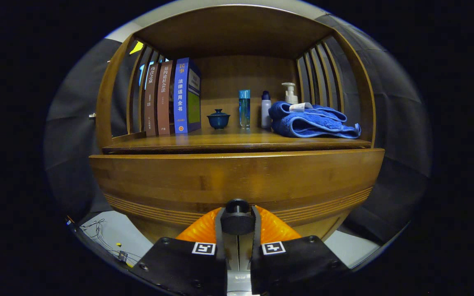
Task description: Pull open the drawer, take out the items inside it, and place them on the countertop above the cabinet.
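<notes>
Claw: my claw (237,224) is nearly closed, its two orange fingers (204,228) pressing either side of the black knob (237,218).
Knob: it sits between my fingertips, low on the drawer (237,181) front, at its middle.
Drawer: the wide wooden front stands just beyond my fingers, with a band of grooves running level with the knob; its top edge stands a little forward of the counter edge, so it looks slightly out. I cannot see inside it.
Counter: the wooden counter (228,142) lies directly above the drawer, under a slatted wooden hutch (237,33).
Books: three books (171,96) stand upright at the counter's left end, above the drawer's left part.
Cup: a small dark blue lidded cup (218,119) stands on the counter right of the books.
Bottles: a clear blue bottle (244,109), a white one (266,110) and a pump bottle (290,93) stand further right, toward the back.
Towel: a folded blue towel (313,121) lies at the counter's right end, in front of the pump bottle.
</notes>
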`<state>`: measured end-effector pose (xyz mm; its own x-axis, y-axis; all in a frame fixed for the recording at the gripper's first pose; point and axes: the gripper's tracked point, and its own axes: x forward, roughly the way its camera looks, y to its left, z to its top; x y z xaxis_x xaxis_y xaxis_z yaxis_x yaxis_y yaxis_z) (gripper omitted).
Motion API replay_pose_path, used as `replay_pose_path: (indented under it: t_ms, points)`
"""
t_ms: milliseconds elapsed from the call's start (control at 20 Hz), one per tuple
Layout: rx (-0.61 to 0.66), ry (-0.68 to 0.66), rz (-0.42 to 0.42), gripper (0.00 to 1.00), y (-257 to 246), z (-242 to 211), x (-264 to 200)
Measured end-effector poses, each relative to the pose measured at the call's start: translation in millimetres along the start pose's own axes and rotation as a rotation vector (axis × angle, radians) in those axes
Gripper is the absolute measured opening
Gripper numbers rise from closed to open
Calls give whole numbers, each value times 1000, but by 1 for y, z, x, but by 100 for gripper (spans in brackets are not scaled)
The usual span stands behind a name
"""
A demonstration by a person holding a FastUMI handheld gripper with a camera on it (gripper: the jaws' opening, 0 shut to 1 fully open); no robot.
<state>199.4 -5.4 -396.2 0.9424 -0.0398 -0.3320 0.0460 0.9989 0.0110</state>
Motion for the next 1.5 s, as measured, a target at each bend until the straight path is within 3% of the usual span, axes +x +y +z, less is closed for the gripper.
replay_pose_path:
  t_ms: [700,1350,1500]
  points:
    - [-3,26,-25,26,-4,-34,-123]
    - [-38,24,-15,26,5,-48,-173]
    - [-13,13,-1,41,6,-44,-175]
